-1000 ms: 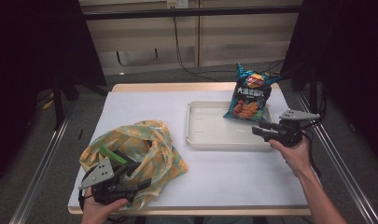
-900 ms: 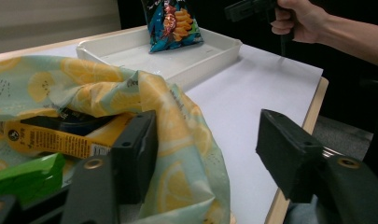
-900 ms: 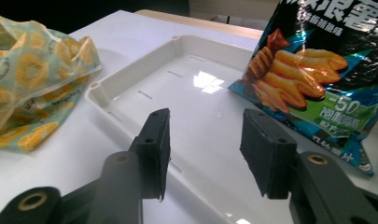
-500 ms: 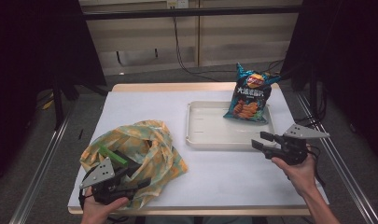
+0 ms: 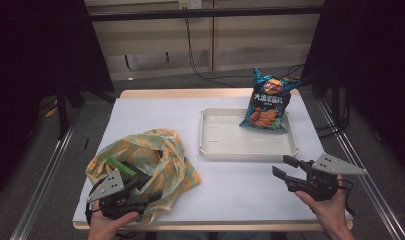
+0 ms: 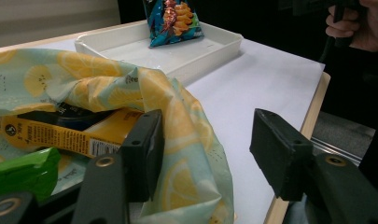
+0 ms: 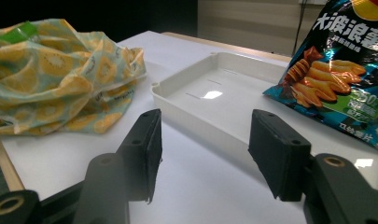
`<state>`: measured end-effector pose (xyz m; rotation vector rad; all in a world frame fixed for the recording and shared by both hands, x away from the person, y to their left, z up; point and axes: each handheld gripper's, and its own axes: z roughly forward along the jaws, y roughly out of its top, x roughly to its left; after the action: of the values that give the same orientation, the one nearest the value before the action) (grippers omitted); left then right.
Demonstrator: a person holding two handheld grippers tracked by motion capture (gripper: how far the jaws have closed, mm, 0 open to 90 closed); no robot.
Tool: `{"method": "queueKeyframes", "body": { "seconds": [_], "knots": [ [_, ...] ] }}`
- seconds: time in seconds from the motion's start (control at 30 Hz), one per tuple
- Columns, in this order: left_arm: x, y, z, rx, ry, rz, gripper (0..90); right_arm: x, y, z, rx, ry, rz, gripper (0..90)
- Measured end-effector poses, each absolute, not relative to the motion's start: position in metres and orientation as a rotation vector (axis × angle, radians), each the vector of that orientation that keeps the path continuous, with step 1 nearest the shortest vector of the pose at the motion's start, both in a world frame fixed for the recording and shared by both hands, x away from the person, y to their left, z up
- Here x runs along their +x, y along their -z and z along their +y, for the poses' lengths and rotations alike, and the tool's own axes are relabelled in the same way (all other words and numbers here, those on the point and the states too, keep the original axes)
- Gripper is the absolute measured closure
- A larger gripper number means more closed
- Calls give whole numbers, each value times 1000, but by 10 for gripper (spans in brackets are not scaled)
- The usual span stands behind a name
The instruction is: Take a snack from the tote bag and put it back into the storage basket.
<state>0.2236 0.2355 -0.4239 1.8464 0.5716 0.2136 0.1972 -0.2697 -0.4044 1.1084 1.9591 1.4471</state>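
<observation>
Blue chip bag [image 5: 268, 102] stays in the tray [image 5: 225, 145]; my right gripper [image 5: 284, 170], jaws widening and empty, has retreated toward 5 o'clock. My left gripper [image 5: 152, 192], jaws parted, straddles the lemon-print bag [image 5: 155, 155].

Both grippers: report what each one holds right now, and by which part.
Nothing is held. The left gripper stands open with the lemon-print bag's edge draped between its jaws, not pinched. The right gripper, jaws just opening, is empty above the table.

A white-topped table [image 5: 155, 115] with a wooden edge stands on grey floor [image 5: 155, 82]; beige wall panels [image 5: 260, 35] at twelve o'clock, dark curtains [image 5: 35, 60] flanking.
</observation>
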Motion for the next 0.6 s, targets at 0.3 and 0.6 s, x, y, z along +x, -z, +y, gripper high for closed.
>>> {"method": "queueKeyframes", "body": {
  "seconds": [0.3, 0.6],
  "knots": [
    [227, 428, 238, 1882, -176, 568, 722, 166, 406, -256, 1087, -1447, 1971, 417],
    [218, 433, 240, 1910, -121, 613, 897, 183, 409, -204, 971, -1512, 2102, 385]
  ]
}}
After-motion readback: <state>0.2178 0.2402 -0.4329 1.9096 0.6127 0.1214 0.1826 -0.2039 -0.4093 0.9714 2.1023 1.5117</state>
